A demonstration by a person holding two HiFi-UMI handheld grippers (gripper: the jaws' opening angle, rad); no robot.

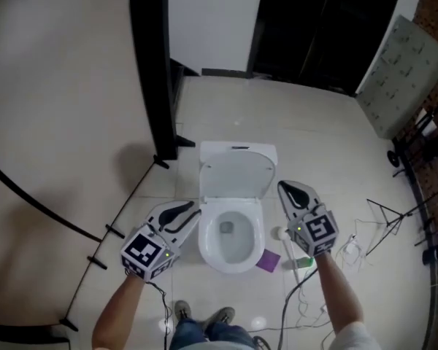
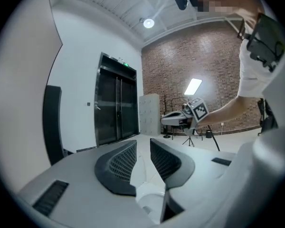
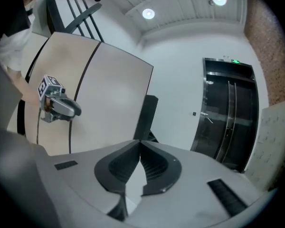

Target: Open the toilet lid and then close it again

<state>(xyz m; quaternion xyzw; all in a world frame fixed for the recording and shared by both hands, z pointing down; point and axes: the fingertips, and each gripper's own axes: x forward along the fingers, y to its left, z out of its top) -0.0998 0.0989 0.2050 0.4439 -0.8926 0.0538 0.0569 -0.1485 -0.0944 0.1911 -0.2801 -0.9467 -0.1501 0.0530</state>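
The white toilet [image 1: 232, 248] stands on the tiled floor in the middle of the head view. Its lid [image 1: 237, 172] is raised, leaning back against the tank, and the bowl lies uncovered. My left gripper [image 1: 192, 210] hovers to the left of the bowl, apart from it, with its jaws open a little and nothing between them [image 2: 142, 145]. My right gripper [image 1: 284, 188] hangs to the right of the lid, touching nothing, its jaws shut and empty [image 3: 138, 144]. Each gripper view shows the other gripper in the air: the right one [image 2: 194, 112], the left one [image 3: 57, 104].
A black upright panel [image 1: 156, 71] stands to the left behind the toilet. A purple object [image 1: 269, 259] and cables [image 1: 350, 250] lie on the floor to the right. A grey padded panel [image 1: 398, 71] and a thin stand [image 1: 385, 221] are further right. My shoes [image 1: 204, 315] are in front of the bowl.
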